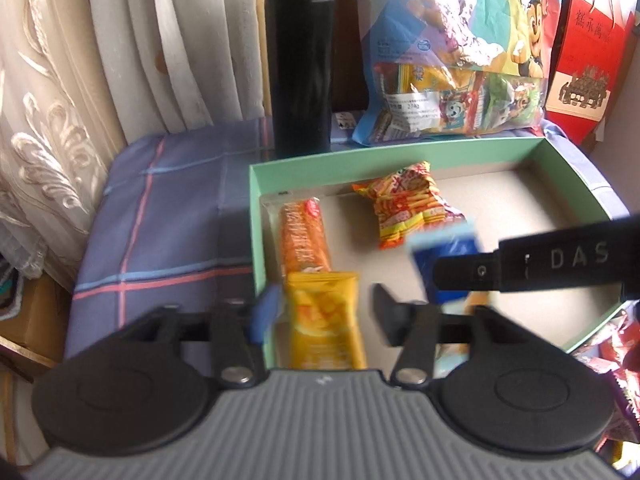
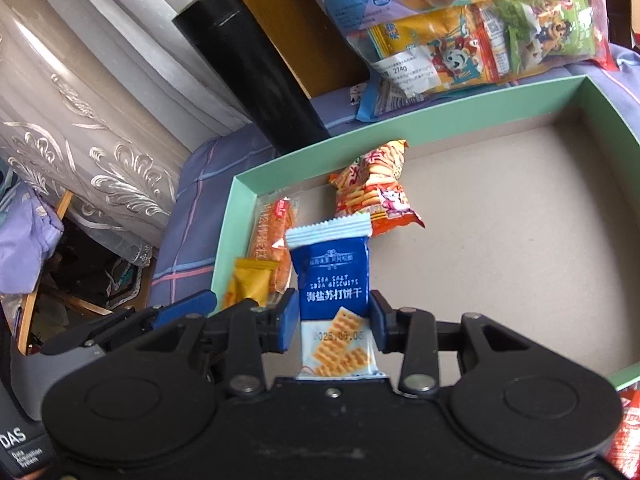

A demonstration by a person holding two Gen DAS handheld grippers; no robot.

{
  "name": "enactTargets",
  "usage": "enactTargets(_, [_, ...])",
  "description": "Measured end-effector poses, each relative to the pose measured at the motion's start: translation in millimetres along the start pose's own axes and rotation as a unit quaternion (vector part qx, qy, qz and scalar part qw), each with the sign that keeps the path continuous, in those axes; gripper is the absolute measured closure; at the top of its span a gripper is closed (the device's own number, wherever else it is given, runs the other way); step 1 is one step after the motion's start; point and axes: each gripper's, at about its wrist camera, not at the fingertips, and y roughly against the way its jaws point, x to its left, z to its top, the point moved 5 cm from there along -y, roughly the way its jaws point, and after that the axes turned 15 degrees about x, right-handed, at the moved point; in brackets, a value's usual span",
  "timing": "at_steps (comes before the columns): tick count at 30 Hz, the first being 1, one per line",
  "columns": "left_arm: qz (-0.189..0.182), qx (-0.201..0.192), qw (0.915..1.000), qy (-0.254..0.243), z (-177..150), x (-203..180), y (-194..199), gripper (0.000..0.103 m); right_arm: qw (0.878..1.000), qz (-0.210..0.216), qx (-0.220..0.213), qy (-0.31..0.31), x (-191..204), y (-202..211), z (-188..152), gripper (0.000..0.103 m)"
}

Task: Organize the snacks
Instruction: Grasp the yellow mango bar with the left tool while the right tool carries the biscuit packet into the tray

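A green box (image 1: 256, 216) (image 2: 400, 128) holds an orange stick packet (image 1: 302, 234) (image 2: 276, 228), a red-orange crisps bag (image 1: 412, 208) (image 2: 376, 192) and a yellow packet (image 1: 324, 320) (image 2: 250, 284). My left gripper (image 1: 324, 316) is open, its fingers either side of the yellow packet at the box's near left corner. My right gripper (image 2: 334, 326) is shut on a blue sea salt soda biscuit packet (image 2: 332, 284), held upright over the box floor. It also shows blurred in the left wrist view (image 1: 444, 252), behind the right gripper's black body (image 1: 560, 260).
A black flask (image 1: 300, 60) (image 2: 248, 76) stands behind the box's left corner. A large colourful snack bag (image 1: 452, 52) (image 2: 472, 36) leans behind the box, a red carton (image 1: 588, 48) beside it. Curtains (image 1: 80, 80) hang at left. Red packets (image 1: 616, 356) lie right of the box.
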Motion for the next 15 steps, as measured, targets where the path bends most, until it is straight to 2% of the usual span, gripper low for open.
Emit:
enactTargets(1, [0.006,-0.009,0.9999,0.001,0,0,4,0.014,1.0,0.002,-0.003,-0.003,-1,1,2,0.037])
enactTargets(2, [0.012,-0.019,0.9998,0.001,-1,0,9,0.007,1.0,0.002,-0.008,-0.006,-2,4,2,0.02])
enactTargets(3, [0.016,-0.023,0.9996,0.001,-1,0,13,0.005,1.0,0.002,-0.015,-0.006,-3,7,2,0.011])
enactTargets(5, [0.017,-0.021,0.9996,0.001,-2,-1,17,0.0,1.0,-0.001,-0.022,0.001,-4,15,1,0.006])
enactTargets(6, [0.016,-0.016,0.9997,0.003,-3,-2,18,0.0,1.0,-0.001,-0.023,0.002,-5,20,0,0.0])
enactTargets(9, [0.01,-0.005,0.9999,0.009,-7,-6,22,0.0,1.0,-0.005,-0.028,-0.001,-9,34,-8,0.0])
enactTargets(15, [0.002,-0.011,0.9999,-0.002,-18,-24,44,0.0,0.999,-0.008,-0.037,-0.006,-23,65,-34,0.0])
